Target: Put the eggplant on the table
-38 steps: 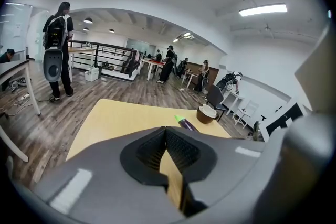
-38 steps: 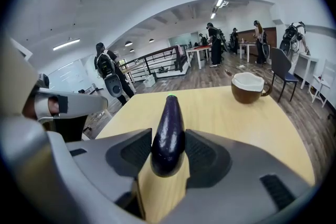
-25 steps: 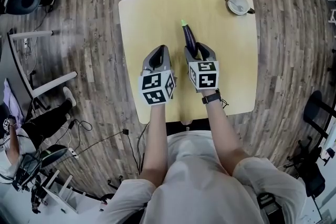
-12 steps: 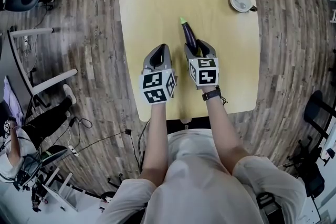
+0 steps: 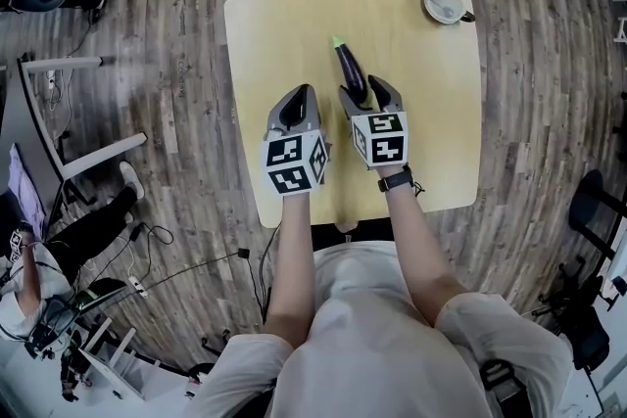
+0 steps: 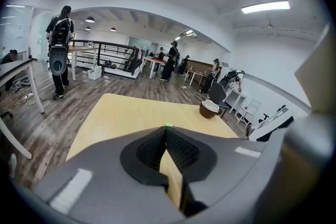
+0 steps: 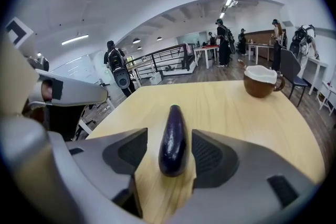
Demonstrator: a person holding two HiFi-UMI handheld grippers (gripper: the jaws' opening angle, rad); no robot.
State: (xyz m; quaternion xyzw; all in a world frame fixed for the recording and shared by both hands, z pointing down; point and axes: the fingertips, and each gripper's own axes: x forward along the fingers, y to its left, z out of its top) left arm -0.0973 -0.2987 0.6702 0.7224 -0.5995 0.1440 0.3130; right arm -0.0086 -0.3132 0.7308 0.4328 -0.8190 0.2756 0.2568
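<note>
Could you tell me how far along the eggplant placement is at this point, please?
Done: the eggplant lies on the table. In hand: the jaws of the right gripper have just been opening, with the eggplant loose between them. Left to do: drawing that gripper clear.

The eggplant (image 5: 351,73) is dark purple, glossy and slender (green stem at its far end). It lies flat on the table (image 5: 274,34), near its middle.

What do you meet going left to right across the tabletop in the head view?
left gripper → eggplant → cup
</note>
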